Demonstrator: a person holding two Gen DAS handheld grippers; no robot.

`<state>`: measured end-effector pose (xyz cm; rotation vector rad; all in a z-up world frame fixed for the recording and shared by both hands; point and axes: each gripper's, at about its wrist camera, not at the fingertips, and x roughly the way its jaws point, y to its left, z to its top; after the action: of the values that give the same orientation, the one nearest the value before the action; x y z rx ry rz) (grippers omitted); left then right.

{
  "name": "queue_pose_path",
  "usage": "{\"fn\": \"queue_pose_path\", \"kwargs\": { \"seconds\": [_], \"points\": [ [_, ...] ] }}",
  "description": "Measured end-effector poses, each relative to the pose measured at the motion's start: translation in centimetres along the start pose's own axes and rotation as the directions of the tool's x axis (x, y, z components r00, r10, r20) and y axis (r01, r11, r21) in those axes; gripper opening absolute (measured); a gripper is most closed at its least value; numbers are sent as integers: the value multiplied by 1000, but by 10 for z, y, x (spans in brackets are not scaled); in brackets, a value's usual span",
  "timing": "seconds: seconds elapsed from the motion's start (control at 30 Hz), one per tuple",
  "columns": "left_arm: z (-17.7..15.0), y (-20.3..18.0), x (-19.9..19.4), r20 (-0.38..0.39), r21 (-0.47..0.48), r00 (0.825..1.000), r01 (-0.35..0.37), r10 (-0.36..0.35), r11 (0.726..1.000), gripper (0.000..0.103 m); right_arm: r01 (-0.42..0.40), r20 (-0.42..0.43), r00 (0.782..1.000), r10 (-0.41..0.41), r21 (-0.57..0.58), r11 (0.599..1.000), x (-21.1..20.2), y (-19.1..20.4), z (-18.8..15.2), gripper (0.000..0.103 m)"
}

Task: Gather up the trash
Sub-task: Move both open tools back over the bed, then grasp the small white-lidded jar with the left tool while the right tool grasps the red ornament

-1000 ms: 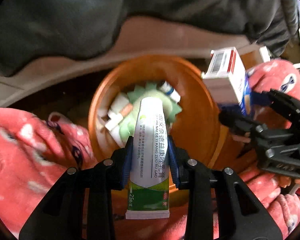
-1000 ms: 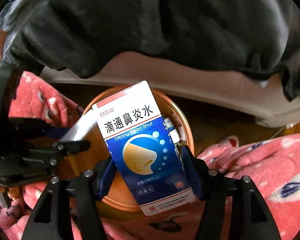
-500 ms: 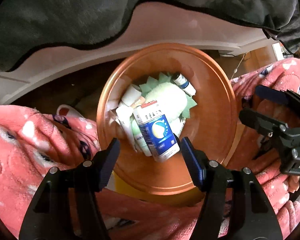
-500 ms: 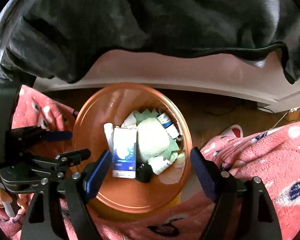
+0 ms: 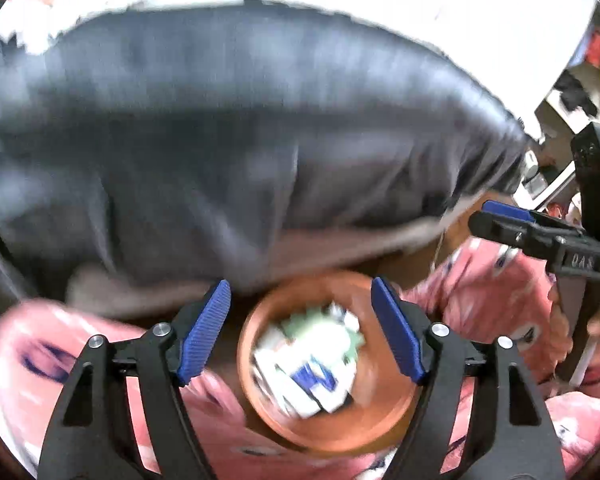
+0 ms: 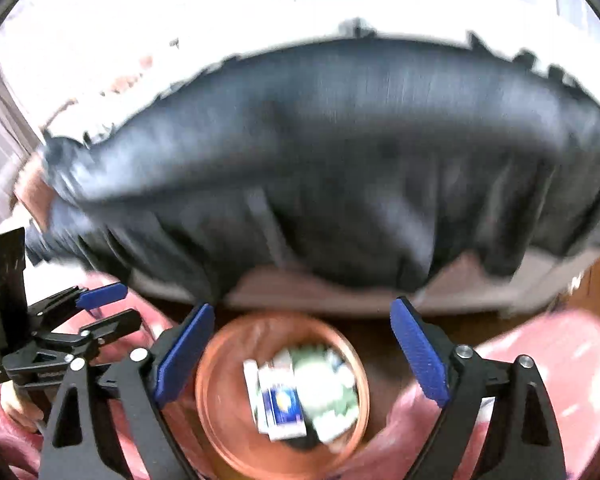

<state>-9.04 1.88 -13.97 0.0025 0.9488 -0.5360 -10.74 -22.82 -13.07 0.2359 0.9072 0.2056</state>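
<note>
Left wrist view: left gripper [image 5: 302,330], jaws wide apart and just opened further, nothing between the blue pads [image 5: 204,332]; holds nothing, touches nothing. Directly beneath the gap, well below: round orange waste bin [image 5: 260,408]. Contents, blurred: blue-and-white medicine box [image 5: 314,380], white tubes, a pale green item; individual pieces hard to separate.

Right wrist view: right gripper [image 6: 302,354], jaws spread very wide, likewise just opened further, empty. Same bin [image 6: 220,412] below it, the blue box [image 6: 284,404] lying inside among the white pieces.

Surroundings: pink patterned blanket [image 5: 44,368] on both sides of the bin; dark grey cover [image 5: 240,128] draped over a pale bed edge beyond.

Progress, judged: box and tube are deposited; both tools are free. No further loose trash shows in either view, so whether more remains cannot be told.
</note>
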Motion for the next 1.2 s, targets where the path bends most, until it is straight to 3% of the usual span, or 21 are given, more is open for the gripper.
{"fn": "queue_pose_path", "kwargs": {
  "seconds": [0.13,0.2,0.3,0.47,0.53,0.63,0.73,0.97,1.0,1.07,1.1,1.2],
  "points": [
    [52,0,-40,112,10,994,-8,7,1000,81,17,168,986,-8,-51,999,-42,4,28,95],
    [88,3,-51,162,6,987,6,-7,1000,82,21,215,977,-9,-55,998,-54,5,35,95],
    [154,12,-44,219,-15,975,-41,44,999,84,16,255,967,-2,-55,998,-64,3,45,95],
    [276,32,18,247,-37,963,-102,108,994,84,-1,246,969,11,-38,999,-57,-4,61,95],
    [312,45,45,233,-71,964,-111,125,991,84,-11,231,973,18,-30,999,-48,-9,67,95],
    [363,57,90,204,-69,959,-188,198,980,84,-16,211,977,19,-16,1000,-37,-17,74,95],
    [399,63,123,196,-91,945,-249,262,964,84,-23,194,981,25,-13,1000,-27,-23,78,95],
    [442,67,185,130,-94,945,-288,299,953,84,-22,148,988,29,-50,998,-5,-25,90,95],
    [443,68,190,121,-92,943,-301,310,949,83,-27,148,988,34,-49,998,-4,-25,92,95],
    [442,73,198,88,-84,954,-280,287,956,56,-42,150,987,48,-43,998,-5,-27,95,95],
    [441,75,201,74,-88,959,-267,273,960,37,-47,152,987,52,-39,998,-5,-28,96,95],
    [436,87,201,68,-110,976,-200,208,974,32,-55,155,986,58,-27,998,-4,-29,99,95]
  ]
}}
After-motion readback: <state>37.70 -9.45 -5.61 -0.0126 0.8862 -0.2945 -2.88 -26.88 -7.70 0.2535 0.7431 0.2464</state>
